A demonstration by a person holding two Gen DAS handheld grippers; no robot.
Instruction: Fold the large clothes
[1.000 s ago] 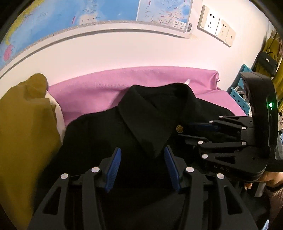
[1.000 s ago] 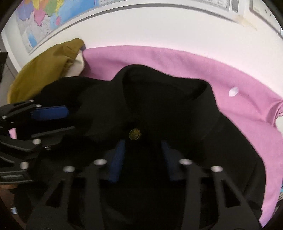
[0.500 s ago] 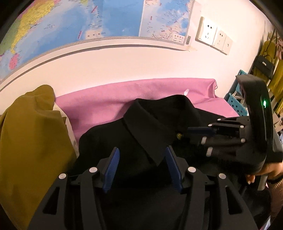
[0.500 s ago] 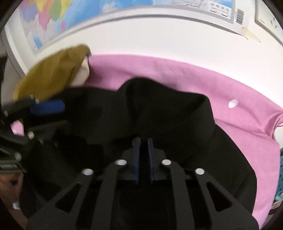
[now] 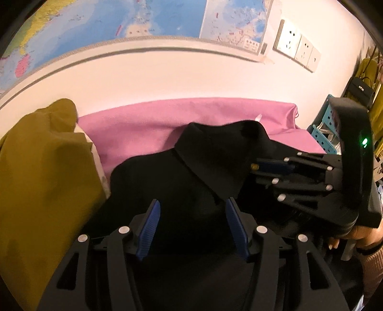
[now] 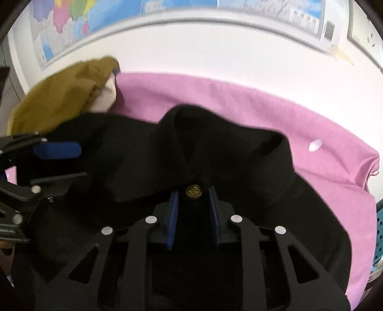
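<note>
A black collared jacket (image 5: 167, 181) lies spread, collar toward the wall, over a pink cloth (image 5: 148, 124) that covers the surface beneath; what that surface is cannot be made out under the fabric. The left claw (image 5: 191, 215) hangs just above the jacket's left chest with its blue pads (image 5: 149, 222) set wide apart and nothing between them. The right claw (image 6: 193, 210), seen from its own camera, has its pads (image 6: 173, 217) partly drawn in on either side of the dark placket, with a small brass button (image 6: 193, 191) just beyond the tips; whether the pads actually pinch the fabric is hard to tell, since black cloth and black frame merge in shadow. From the left wrist view the right claw reaches in from the side, its tips at the collar point, and only the fingers of the person's hand (image 5: 344, 235) show beneath it. The jacket's lower half is cut off by both frames. A mustard-yellow garment (image 5: 40, 181) is heaped at the left, touching the jacket's shoulder, with a pale cloth (image 6: 107, 98) partly hidden under it. A map (image 5: 134, 21) and wall sockets (image 5: 298, 45) hang above.
</note>
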